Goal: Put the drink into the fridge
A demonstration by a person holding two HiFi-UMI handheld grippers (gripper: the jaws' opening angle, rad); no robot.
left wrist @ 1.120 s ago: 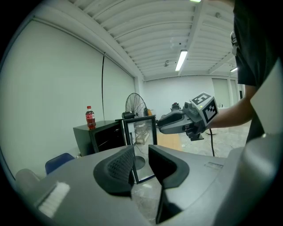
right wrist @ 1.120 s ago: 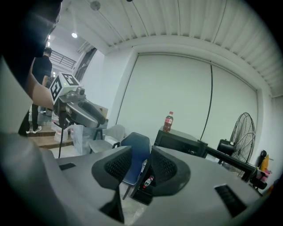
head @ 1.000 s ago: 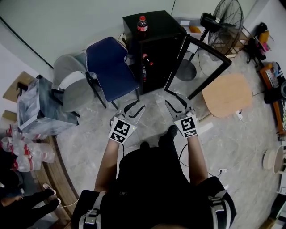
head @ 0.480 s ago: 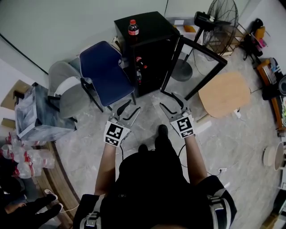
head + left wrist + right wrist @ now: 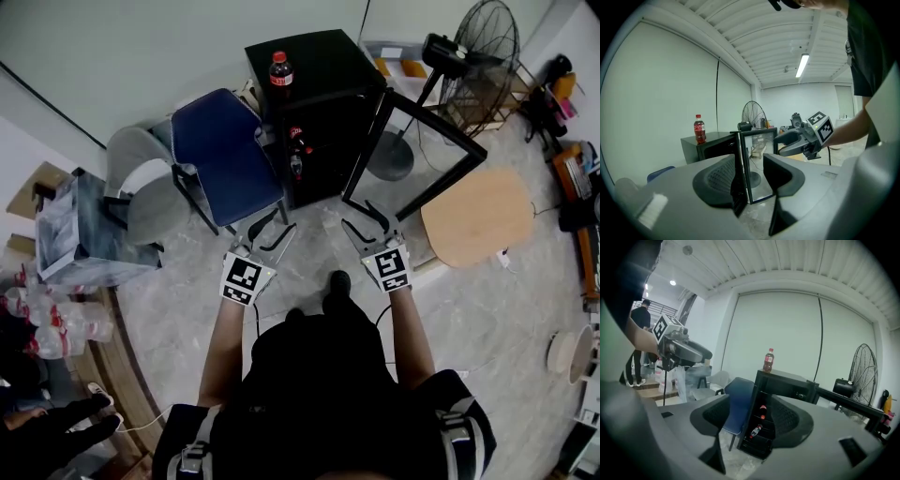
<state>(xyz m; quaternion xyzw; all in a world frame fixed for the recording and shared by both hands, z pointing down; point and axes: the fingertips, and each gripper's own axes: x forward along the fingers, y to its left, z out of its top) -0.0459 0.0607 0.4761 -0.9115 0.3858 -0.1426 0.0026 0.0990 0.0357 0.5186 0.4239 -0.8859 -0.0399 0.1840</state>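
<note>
A cola bottle (image 5: 280, 69) with a red label stands upright on top of the black fridge (image 5: 323, 52); it also shows as the cola bottle (image 5: 699, 129) and the cola bottle (image 5: 768, 360). The glass fridge door (image 5: 417, 155) hangs open. Two bottles (image 5: 298, 142) sit on shelves inside, and another bottle (image 5: 756, 430) lies lower down. My left gripper (image 5: 283, 218) is held low in front of the fridge; its jaws are closing slightly with nothing between them. My right gripper (image 5: 356, 213) stands open and empty beside it, nearer the door.
A blue chair (image 5: 220, 150) stands right of a grey chair (image 5: 141, 178), both left of the fridge. A floor fan (image 5: 473, 42) and a round wooden table (image 5: 476, 217) are on the right. A clear box (image 5: 80, 230) and packed water bottles (image 5: 47, 319) lie at the left.
The head view swayed left and came back. Both grippers stay side by side in front of the body, a little farther from the fridge's foot; neither holds anything.
</note>
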